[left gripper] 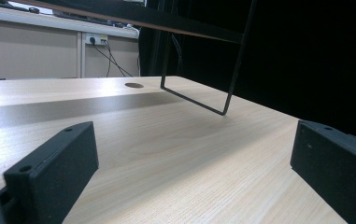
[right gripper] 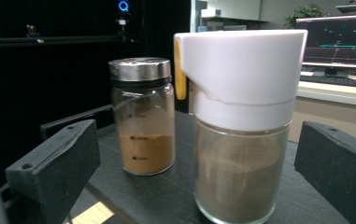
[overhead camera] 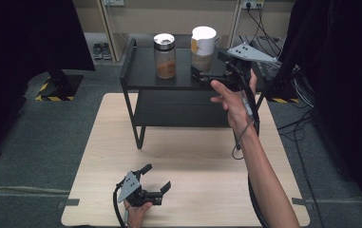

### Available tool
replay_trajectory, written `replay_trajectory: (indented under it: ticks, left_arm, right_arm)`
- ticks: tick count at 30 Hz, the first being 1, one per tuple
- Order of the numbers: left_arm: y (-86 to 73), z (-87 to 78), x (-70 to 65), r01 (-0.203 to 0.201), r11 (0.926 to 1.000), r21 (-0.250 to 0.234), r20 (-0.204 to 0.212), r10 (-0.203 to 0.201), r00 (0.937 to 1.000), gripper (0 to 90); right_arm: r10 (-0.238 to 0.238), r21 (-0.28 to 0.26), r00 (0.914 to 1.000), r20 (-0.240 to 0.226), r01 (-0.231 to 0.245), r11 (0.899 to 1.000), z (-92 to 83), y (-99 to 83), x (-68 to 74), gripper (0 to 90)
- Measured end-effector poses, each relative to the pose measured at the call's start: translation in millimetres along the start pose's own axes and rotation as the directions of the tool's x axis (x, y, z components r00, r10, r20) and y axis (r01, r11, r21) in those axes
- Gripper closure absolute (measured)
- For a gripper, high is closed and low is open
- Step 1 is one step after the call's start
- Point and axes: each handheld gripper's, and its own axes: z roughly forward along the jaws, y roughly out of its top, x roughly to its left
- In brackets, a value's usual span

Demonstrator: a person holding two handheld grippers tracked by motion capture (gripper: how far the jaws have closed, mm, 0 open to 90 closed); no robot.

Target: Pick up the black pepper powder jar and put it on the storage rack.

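Observation:
On the top of a black shelf rack (overhead camera: 140, 76) stand two glass jars. One has a white lid (overhead camera: 203, 40) (right gripper: 241, 116) and holds grey-brown powder. The other has a metal lid (overhead camera: 164, 54) (right gripper: 142, 116) and holds orange-brown powder. My right gripper (overhead camera: 207, 64) (right gripper: 194, 172) is up at the shelf, open, its jaws standing wide on either side of the white-lidded jar without touching it. My left gripper (overhead camera: 157, 178) (left gripper: 189, 172) rests low on the wooden table (overhead camera: 193, 161) near its front edge, open, with nothing between its jaws.
The rack stands on the far half of the table, and its thin black leg frame (left gripper: 231, 70) meets the tabletop ahead of my left gripper. A cable hangs from the right gripper along the forearm. Dark curtains flank the table.

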Motion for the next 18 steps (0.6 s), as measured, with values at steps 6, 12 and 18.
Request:
replay_trajectory:
  ticks: [6, 12, 18]
  left_arm:
    - [-0.2, 0.0, -0.3, 0.001, 1.0000, -0.001, 0.000, -0.001, 1.0000, 0.3]
    - [-0.4, -0.3, -0.3, 0.001, 1.0000, -0.003, 0.001, -0.001, 1.0000, 0.3]
    - [-1.4, -0.9, -0.3, 0.005, 0.9999, -0.010, 0.000, -0.005, 1.0000, 0.1]
  right_arm:
    - [-0.018, -0.010, 0.9996, -0.024, 0.018, 1.000, -11.6, -10.4, 2.4, 0.5]
    - [-0.046, -0.024, 0.9985, -0.030, 0.045, 0.999, -22.8, -23.8, 7.9, 0.5]
    - [-0.052, -0.034, 0.9972, -0.053, 0.051, 0.998, -32.5, -40.5, 9.2, 0.5]
